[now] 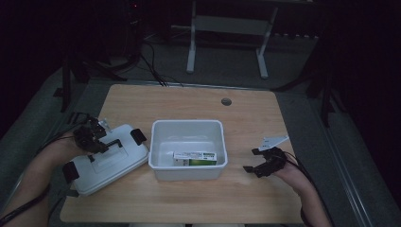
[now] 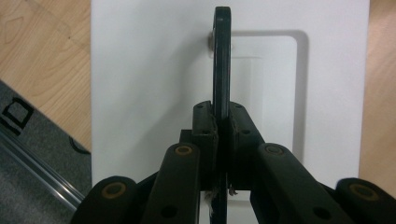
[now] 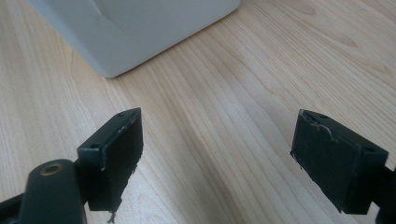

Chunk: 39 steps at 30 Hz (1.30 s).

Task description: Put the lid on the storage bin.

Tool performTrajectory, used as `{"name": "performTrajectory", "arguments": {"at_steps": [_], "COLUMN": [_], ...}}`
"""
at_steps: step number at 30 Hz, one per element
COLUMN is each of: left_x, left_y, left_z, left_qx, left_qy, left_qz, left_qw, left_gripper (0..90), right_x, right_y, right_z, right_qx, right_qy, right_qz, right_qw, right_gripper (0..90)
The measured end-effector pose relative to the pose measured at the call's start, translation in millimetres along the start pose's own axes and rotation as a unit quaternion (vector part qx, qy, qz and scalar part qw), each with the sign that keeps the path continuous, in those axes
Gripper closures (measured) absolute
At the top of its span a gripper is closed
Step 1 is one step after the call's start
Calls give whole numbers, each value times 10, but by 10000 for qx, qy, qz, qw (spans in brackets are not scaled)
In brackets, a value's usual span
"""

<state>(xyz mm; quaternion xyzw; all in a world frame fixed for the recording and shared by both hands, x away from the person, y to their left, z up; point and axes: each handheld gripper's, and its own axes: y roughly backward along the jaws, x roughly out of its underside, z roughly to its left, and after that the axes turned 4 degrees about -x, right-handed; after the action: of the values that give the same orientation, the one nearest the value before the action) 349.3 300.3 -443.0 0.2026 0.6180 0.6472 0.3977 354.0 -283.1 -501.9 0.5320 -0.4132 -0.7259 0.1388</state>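
Dim room, wooden table [image 1: 246, 109]. Your left gripper [image 2: 220, 135] pinches the lid's black handle [image 2: 221, 56]; right gripper [image 3: 217, 158] spread, idle. Carton [image 1: 195, 158] sits in the tub [image 1: 187, 126]. Thin handle could twist loose, dropping the lid [image 1: 116, 163].

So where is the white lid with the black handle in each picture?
High view: the white lid lies on the table left of the white bin, with the left gripper on its handle.
Left gripper view: the lid spreads behind the jaws, which are shut on its black handle.
Right gripper view: I cannot find the lid.
Shared landmark: the wooden table.
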Motion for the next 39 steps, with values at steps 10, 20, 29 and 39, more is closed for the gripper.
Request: {"name": "performTrajectory", "arguments": {"at_steps": [10, 20, 29, 39], "left_x": [22, 14, -89, -350], "left_y": [364, 817, 1061, 1198], "left_z": [13, -26, -80, -221], "left_qx": [-80, -178, -273, -301], "left_qy": [-41, -283, -379, -705], "left_qz": [-197, -518, -664, -812], "left_qw": [9998, 9981, 9967, 9937], "left_gripper": [837, 837, 836, 837], "right_x": [36, 26, -1, 7], "right_y": [13, 12, 9, -4], "right_z": [0, 16, 34, 44], "right_qx": [-15, -36, -44, -64], "right_qy": [-39, -49, -6, 20], "right_qz": [-56, -47, -71, -73], "right_qw": [10000, 10000, 10000, 10000], "right_gripper": [164, 164, 164, 164]}}
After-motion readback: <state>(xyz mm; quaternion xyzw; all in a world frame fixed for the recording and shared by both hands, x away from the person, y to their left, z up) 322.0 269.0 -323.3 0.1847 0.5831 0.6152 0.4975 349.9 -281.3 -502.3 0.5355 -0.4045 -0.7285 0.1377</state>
